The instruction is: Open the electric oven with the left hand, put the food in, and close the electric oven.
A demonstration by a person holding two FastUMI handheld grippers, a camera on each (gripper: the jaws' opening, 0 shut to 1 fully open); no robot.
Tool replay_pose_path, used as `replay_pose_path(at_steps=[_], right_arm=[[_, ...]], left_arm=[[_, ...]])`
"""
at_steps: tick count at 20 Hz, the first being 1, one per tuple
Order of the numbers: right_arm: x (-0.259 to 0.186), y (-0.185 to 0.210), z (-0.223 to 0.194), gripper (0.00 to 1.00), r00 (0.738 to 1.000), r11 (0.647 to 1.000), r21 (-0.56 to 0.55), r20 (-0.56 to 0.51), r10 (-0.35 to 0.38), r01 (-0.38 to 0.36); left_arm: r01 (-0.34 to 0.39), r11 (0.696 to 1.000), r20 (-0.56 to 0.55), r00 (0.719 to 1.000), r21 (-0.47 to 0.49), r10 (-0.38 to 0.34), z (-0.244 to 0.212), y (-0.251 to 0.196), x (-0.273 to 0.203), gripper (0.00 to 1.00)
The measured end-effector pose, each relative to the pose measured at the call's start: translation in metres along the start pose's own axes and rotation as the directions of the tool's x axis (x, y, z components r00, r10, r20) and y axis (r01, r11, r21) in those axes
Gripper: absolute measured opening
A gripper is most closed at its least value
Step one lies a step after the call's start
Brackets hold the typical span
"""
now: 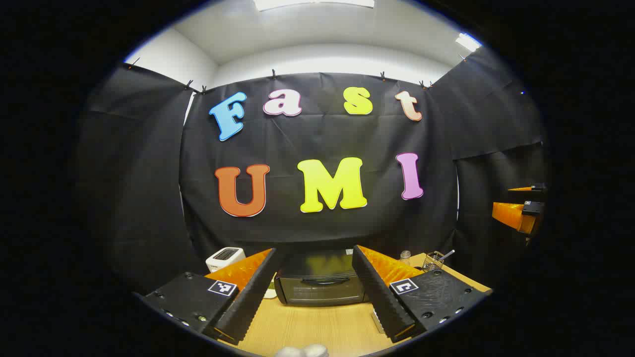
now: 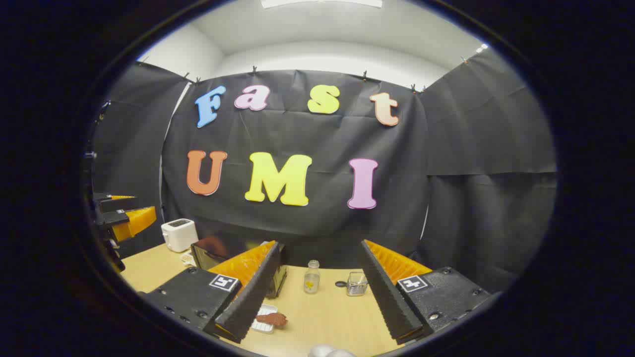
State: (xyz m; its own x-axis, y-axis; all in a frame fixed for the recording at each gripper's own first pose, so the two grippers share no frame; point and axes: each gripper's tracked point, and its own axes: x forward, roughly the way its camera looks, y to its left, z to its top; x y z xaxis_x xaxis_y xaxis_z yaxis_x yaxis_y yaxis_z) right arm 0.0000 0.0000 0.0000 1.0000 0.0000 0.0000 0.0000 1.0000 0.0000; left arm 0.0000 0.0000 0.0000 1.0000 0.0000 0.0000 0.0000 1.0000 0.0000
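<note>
The dark electric oven (image 1: 320, 285) stands on the wooden table (image 1: 317, 327) with its door shut and the handle (image 1: 325, 281) across the front. My left gripper (image 1: 315, 251) is open, held back from the oven, which lies straight ahead between its fingers. In the right gripper view the oven (image 2: 211, 252) is at the left, partly behind a finger. The food, a reddish-brown piece (image 2: 273, 319), lies on a small white tray (image 2: 260, 325) on the table. My right gripper (image 2: 320, 245) is open above the table, with nothing between its fingers.
A white toaster (image 1: 225, 257) stands left of the oven. A small bottle (image 2: 311, 277), a dark cap (image 2: 340, 284) and a wire holder (image 2: 356, 283) stand at the back right of the table (image 2: 337, 317). The other gripper (image 1: 518, 213) shows at the far right.
</note>
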Motion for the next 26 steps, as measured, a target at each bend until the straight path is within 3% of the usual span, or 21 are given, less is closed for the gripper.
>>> replay_pose_path(at_steps=[20, 26], right_arm=[[0.017, 0.001, 0.002, 1.00, 1.000, 1.000, -0.004, -0.015, 0.008, -0.008], [0.013, -0.008, 0.008, 1.00, 1.000, 0.999, -0.032, -0.020, -0.019, 0.018]], left_arm=[[-0.022, 1.000, -0.018, 1.000, 0.012, 0.022, -0.020, 0.003, 0.046, 0.96], [0.021, 1.000, -0.084, 0.996, -0.002, -0.021, -0.070, -0.014, 0.102, 0.96]])
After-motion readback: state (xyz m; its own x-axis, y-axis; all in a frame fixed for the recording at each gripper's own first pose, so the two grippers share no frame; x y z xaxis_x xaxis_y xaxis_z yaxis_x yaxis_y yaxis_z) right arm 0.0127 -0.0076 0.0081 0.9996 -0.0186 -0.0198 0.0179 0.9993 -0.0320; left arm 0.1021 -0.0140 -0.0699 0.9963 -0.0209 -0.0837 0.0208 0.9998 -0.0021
